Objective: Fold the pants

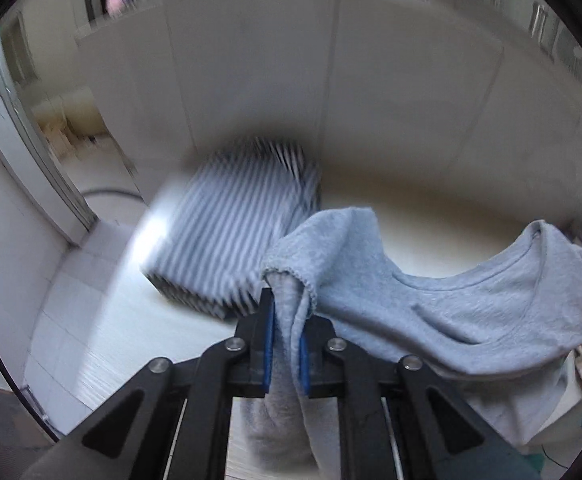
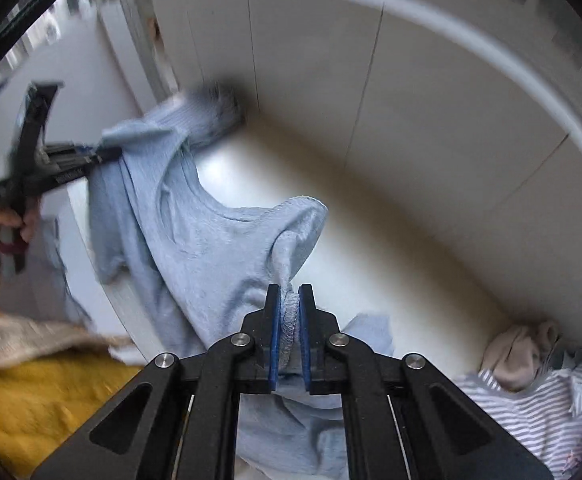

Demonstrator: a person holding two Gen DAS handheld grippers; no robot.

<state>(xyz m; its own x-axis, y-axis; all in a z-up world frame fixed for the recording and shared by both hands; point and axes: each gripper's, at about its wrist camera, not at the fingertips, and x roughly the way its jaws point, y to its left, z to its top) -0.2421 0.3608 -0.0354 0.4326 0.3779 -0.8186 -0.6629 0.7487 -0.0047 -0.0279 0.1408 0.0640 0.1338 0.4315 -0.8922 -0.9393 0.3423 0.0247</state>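
Light grey-blue pants (image 1: 471, 308) hang stretched between both grippers above the white table (image 2: 371, 240). In the left wrist view my left gripper (image 1: 291, 312) is shut on a bunched edge of the cloth, which drapes down between the blue pads. In the right wrist view my right gripper (image 2: 290, 300) is shut on a rolled hem of the same pants (image 2: 195, 248). The left gripper (image 2: 103, 156) also shows there at the far left, clamped on the other end of the cloth, with a person's hand (image 2: 7, 224) on its handle.
A folded blue-and-white striped garment (image 1: 235, 232) lies on the table beyond the left gripper. A pile of striped clothes (image 2: 539, 412) and beige clothes (image 2: 519, 356) sits at the right. White partition panels (image 1: 331, 80) stand behind the table. Something yellow (image 2: 31, 400) lies at the lower left.
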